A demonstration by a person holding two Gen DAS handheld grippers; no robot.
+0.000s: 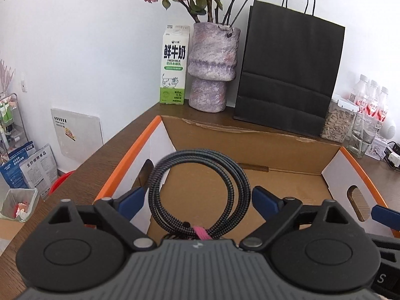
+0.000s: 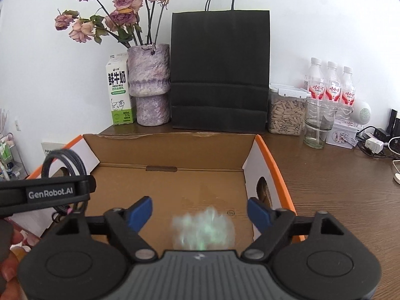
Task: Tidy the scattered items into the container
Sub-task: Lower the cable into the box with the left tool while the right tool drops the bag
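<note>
My open orange-rimmed cardboard box (image 2: 175, 187) shows a bare brown floor. Both claws are spread wide: my left claw (image 1: 197, 197) frames a coiled black braided cable (image 1: 200, 190), grip unclear; my right claw (image 2: 200, 212) is over a blurred pale-green fluffy clump (image 2: 203, 232).

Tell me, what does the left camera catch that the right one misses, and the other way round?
Only the left shows a bin and pet food bags on the floor. Only the right shows a blurred pale green thing in the cardboard box, and chargers on the table. Both share the box, coiled cable, milk carton, vase and black bag. Both tongs, left and right, stand open.
</note>
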